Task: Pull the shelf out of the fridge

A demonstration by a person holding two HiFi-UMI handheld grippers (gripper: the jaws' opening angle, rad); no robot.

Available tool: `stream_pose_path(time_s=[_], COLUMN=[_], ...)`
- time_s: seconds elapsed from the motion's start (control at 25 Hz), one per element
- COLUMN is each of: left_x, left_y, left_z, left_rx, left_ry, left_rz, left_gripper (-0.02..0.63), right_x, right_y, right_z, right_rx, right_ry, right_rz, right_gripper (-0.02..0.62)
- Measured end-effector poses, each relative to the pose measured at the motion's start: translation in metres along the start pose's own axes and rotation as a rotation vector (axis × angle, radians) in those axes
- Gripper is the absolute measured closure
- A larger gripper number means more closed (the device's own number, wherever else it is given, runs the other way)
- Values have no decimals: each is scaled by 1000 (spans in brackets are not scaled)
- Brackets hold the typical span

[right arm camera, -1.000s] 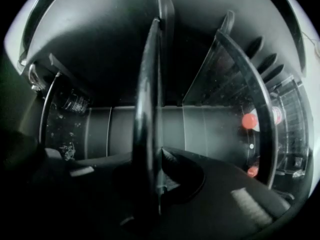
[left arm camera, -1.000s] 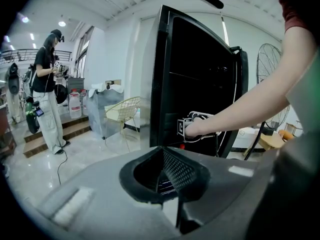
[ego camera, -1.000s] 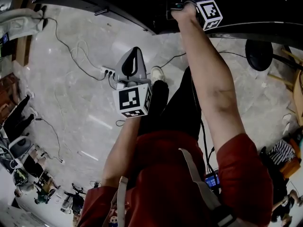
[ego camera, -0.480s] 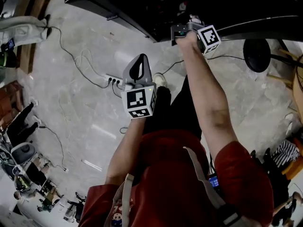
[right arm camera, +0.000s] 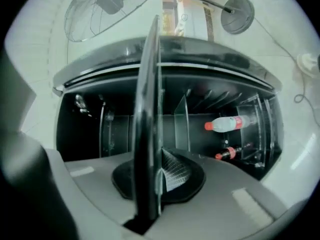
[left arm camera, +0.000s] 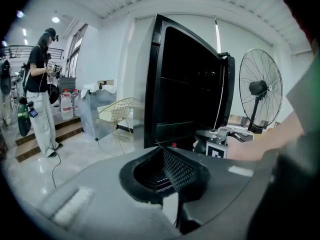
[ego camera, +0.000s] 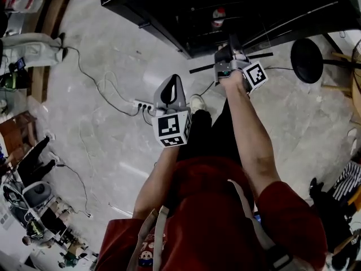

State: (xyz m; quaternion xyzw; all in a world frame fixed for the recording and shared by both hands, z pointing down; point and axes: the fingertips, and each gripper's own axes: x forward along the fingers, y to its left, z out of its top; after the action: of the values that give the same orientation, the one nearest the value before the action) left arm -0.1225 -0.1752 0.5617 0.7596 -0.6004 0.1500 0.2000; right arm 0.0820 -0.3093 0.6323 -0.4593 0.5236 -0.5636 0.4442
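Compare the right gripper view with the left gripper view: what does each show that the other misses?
Only the right gripper view shows the right gripper shut on the edge of the glass shelf, and two red-capped bottles inside the fridge. Only the left gripper view shows the left gripper, shut and empty, a standing person and a wire chair. Both views show the black fridge and the standing fan.

Head view looks steeply down; both gripper views apparently share fridge [ego camera: 169, 10].
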Motion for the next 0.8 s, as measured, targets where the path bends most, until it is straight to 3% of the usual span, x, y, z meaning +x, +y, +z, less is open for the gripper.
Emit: stream_pose_path(time_s=[0.44,0.8], left_x=[-25,-61], left_y=[-2,-29], left_z=[-7,13], left_rx=[17,35], left_ry=[-38,-70], left_rz=[-80,-51], left_gripper=[607,607], right_x=[-137,-211], right_y=[33,68], right_z=[6,22], right_rx=[-36,105], right_ry=[30,-1], right_rz=[-53,-67], right_gripper=[586,586])
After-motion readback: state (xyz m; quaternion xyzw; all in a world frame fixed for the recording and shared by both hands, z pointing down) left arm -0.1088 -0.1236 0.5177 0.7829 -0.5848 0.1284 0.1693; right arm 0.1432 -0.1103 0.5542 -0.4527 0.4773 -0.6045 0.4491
